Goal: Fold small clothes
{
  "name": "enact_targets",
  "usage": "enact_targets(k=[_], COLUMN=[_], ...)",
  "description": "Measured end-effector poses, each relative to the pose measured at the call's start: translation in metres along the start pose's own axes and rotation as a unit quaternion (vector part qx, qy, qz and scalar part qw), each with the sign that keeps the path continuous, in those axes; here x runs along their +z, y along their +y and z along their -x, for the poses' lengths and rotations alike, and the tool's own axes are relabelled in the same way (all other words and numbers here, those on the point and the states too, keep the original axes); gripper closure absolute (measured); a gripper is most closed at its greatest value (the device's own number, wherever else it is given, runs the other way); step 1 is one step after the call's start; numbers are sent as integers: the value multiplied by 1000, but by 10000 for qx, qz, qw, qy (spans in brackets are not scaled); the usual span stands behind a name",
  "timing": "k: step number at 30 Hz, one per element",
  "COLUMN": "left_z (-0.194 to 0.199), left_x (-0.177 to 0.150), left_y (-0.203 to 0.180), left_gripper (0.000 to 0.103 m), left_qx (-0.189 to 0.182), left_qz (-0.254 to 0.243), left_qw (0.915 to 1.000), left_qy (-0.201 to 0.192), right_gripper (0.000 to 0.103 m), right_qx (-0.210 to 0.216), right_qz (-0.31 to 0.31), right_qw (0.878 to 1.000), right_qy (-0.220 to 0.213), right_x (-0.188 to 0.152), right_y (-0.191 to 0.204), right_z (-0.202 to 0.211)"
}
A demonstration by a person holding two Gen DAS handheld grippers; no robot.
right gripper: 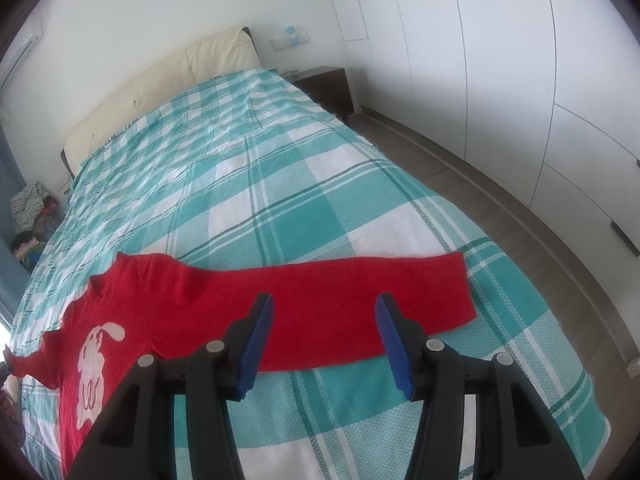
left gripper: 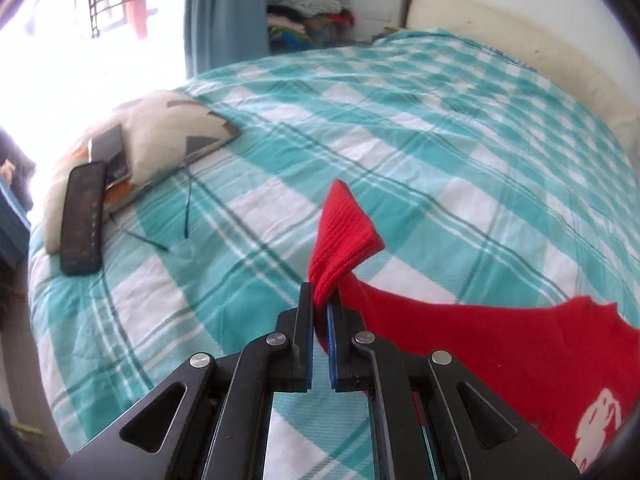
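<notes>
A small red knit sweater (right gripper: 168, 300) with a white rabbit picture lies on the teal-and-white checked bedspread (right gripper: 248, 176). My left gripper (left gripper: 321, 300) is shut on the cuff of the sweater's left sleeve (left gripper: 344, 228) and holds it lifted above the bed; the sweater body (left gripper: 520, 360) trails to the right. My right gripper (right gripper: 324, 308) is open and empty, hovering just above the other sleeve (right gripper: 360, 300), which lies flat and stretched out to the right.
A patterned cushion (left gripper: 160, 136) with a dark phone (left gripper: 82, 220) and another dark device lies at the bed's left edge. A cream headboard (right gripper: 168, 84), a nightstand (right gripper: 328, 84), white wardrobes (right gripper: 500, 80) and a clothes pile (left gripper: 312, 12) surround the bed.
</notes>
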State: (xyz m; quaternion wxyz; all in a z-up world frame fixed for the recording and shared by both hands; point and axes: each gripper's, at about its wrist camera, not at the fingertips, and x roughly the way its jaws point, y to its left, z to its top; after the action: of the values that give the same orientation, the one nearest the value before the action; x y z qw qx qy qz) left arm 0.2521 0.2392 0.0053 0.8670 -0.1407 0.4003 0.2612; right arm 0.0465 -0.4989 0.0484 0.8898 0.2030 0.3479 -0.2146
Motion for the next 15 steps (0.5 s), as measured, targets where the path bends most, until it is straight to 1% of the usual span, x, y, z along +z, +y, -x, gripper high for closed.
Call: enact_targets(k=[2,3,5,6,9,12,15], left_z=[-18,-25,-36,-37,-45,-57,-62], left_x=[-12,-16,-21,-23,-30,-35,-37], left_y=[19,28,34,39,36,43,46], left_gripper=[99,99,100,100,100,101,101], left_qx=[247,351,289,354,564,600,649], left_qz=[266,340,526,474,210,348,400], left_qw=[9991,9979,9953,9948,9934,9904,9892], left_qy=[221,430,758,828,978,1199,1251], right_gripper=[50,50,50,50,50,50,50], right_qx=[5,4,-6,2,-8,-73,-97], right_qz=[37,59,104,127,211,285,282], right_qw=[10000,10000,9999,9999,9998,9996,9996], right_qy=[-5,0,19,34,53,35,34], right_x=[-3,-4,-7,-8,-10,-11,-11], right_y=[5,7,12,13,18,20,18], right_z=[0,-1,-2,-3,-5,-6,-6])
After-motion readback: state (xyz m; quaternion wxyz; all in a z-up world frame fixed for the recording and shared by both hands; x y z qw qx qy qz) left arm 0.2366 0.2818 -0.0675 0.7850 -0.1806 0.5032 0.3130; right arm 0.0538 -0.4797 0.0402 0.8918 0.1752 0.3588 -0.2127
